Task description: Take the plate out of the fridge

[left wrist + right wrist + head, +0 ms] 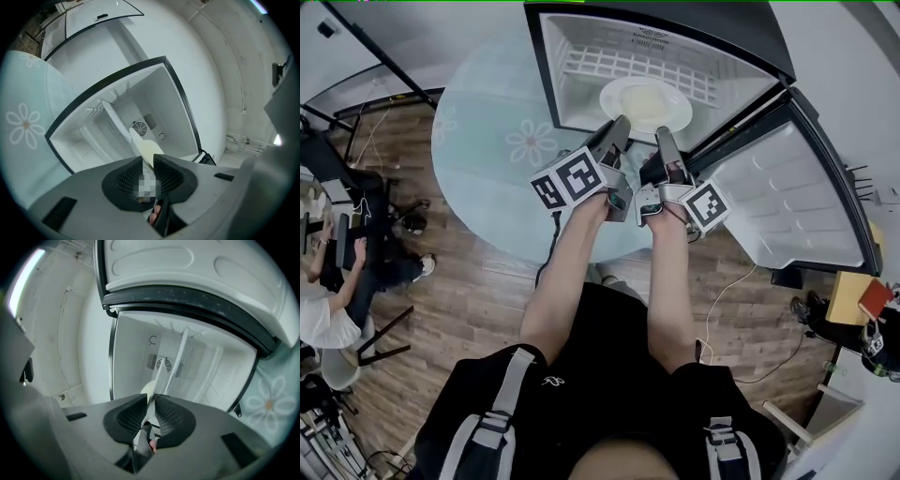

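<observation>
A pale round plate (645, 101) lies on the wire shelf (581, 66) inside the open white fridge (727, 70). My left gripper (622, 123) is shut on the plate's near rim at the left. My right gripper (662, 134) is shut on the same rim just to the right. In the left gripper view the plate (148, 149) shows edge-on, running out from between the pads of the left gripper (147, 160). In the right gripper view the plate (149, 391) is likewise pinched by the right gripper (150, 398), with the fridge's back wall fan behind it.
The fridge door (787, 187) hangs open to the right, close beside my right hand. The fridge stands on a round table with a pale blue flowered cloth (487, 159). A person (323, 314) sits at the far left by a chair, and cables lie on the wooden floor (741, 319).
</observation>
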The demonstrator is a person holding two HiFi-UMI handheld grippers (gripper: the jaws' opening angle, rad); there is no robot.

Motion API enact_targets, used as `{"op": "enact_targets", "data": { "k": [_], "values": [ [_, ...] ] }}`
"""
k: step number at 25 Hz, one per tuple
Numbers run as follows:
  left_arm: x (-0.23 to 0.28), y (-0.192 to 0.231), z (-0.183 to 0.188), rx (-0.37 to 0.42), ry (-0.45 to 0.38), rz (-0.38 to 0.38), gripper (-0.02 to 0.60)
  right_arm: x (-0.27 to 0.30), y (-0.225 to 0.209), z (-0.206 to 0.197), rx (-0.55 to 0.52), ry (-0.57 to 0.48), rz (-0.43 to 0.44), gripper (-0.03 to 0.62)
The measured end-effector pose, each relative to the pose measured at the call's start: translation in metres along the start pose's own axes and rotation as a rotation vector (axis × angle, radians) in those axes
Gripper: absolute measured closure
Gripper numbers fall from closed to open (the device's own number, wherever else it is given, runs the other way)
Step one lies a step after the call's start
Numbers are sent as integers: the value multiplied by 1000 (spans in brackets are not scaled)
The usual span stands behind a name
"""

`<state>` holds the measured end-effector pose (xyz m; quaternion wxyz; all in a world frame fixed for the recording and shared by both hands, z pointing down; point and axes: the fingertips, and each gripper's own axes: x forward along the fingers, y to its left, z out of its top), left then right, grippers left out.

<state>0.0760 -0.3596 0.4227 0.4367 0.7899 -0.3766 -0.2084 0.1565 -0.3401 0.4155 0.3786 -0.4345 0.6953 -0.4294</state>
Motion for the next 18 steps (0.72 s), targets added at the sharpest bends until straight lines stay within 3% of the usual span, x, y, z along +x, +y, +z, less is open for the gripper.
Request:
{"op": "enact_targets", "data": {
  "k": [18],
  "values": [
    [-13, 11, -13, -7, -3, 38, 514, -11, -13, -12, 42, 29, -7, 543]
  ]
}}
